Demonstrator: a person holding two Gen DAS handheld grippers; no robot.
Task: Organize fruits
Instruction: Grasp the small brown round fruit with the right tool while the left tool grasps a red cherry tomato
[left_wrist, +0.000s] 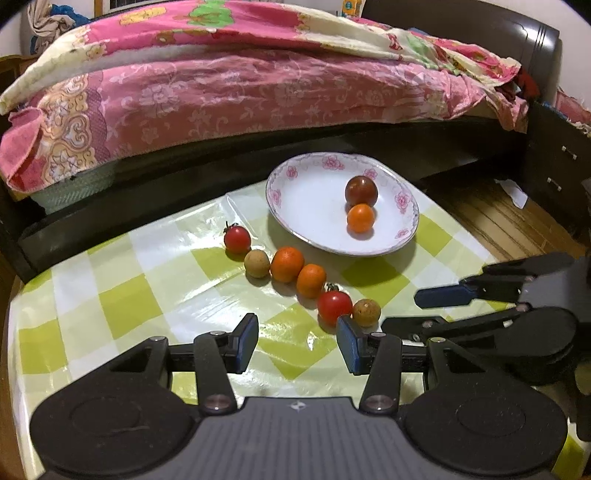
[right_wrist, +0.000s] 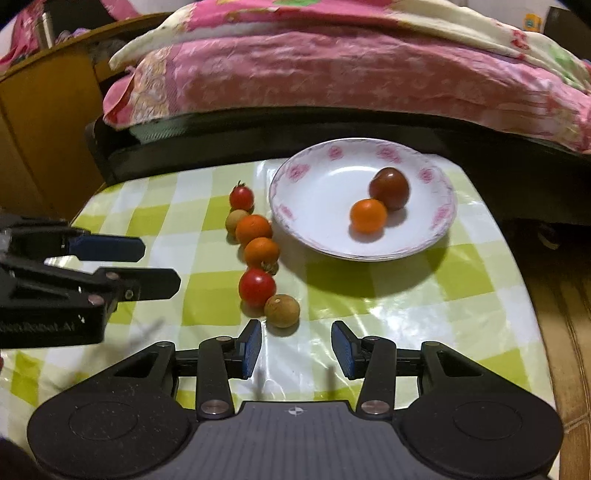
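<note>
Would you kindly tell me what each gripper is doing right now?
Left gripper: open, holding nothing.
Right gripper: open, holding nothing.

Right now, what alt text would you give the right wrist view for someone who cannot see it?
Six small fruits lie in a row on a green-checked tablecloth beside a floral plate holding a dark tomato and an orange one. The right gripper is open and empty, near a brown longan.

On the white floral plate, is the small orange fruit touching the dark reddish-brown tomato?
Touching. In the left wrist view the orange fruit sits against the dark tomato with no gap; the right wrist view agrees.
</note>
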